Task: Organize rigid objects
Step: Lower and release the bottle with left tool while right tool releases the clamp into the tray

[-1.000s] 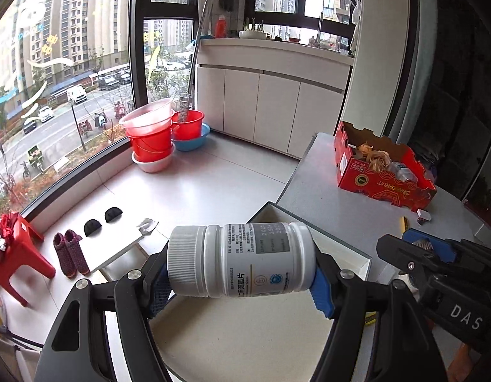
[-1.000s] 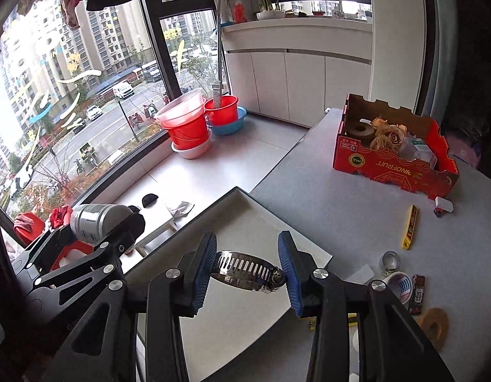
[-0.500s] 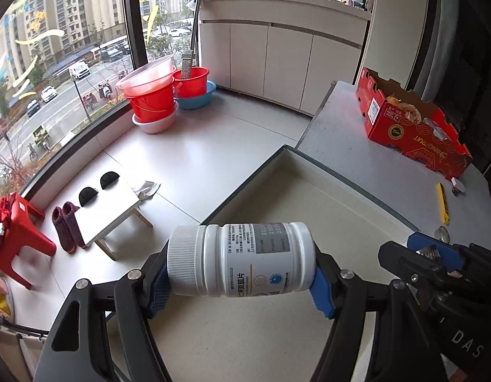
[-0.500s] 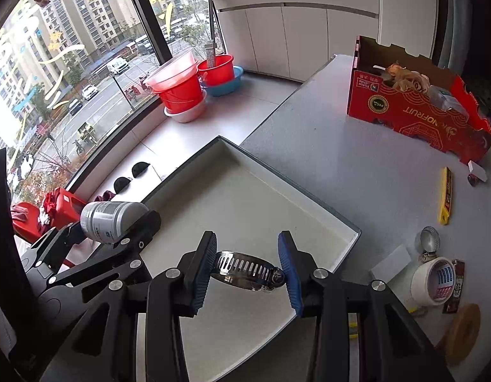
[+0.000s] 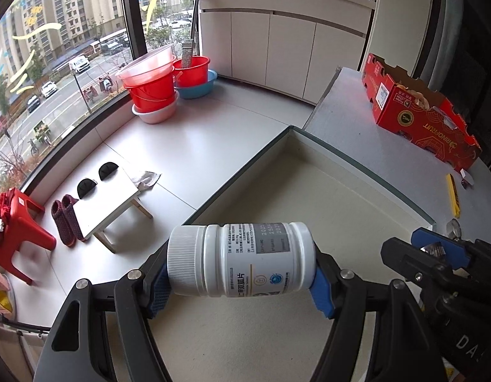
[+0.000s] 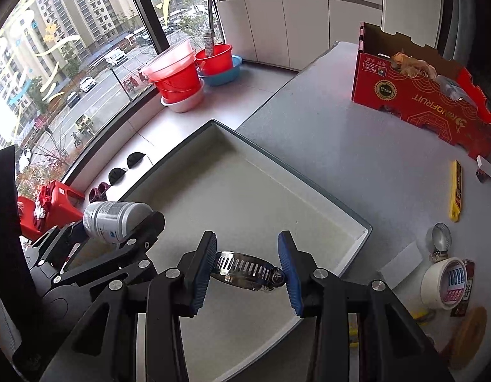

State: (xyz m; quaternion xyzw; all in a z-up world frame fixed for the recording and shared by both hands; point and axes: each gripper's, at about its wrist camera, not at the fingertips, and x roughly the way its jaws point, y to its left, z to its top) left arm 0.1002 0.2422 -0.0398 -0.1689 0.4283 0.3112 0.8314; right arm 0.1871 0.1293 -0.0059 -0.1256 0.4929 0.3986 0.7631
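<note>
My left gripper (image 5: pixel 242 281) is shut on a white pill bottle (image 5: pixel 242 259), held sideways with its ribbed cap to the left. It hangs over the near part of a shallow white tray (image 5: pixel 340 191). My right gripper (image 6: pixel 248 265) is shut on a metal hose clamp (image 6: pixel 247 269), also above the tray (image 6: pixel 245 191) near its front right. In the right wrist view the bottle (image 6: pixel 113 218) and left gripper (image 6: pixel 118 232) sit to the left. The right gripper (image 5: pixel 436 251) shows at the right edge of the left wrist view.
On the grey table right of the tray lie a yellow utility knife (image 6: pixel 457 191), a second hose clamp (image 6: pixel 441 238), a roll of tape (image 6: pixel 445 281) and a white card (image 6: pixel 401 259). A red cardboard box (image 6: pixel 420 92) stands at the back. Floor with red basins (image 5: pixel 156 89) lies left.
Both grippers have sunk toward the tray and tilted further down, each keeping its load. The tray now fills more of both views.
</note>
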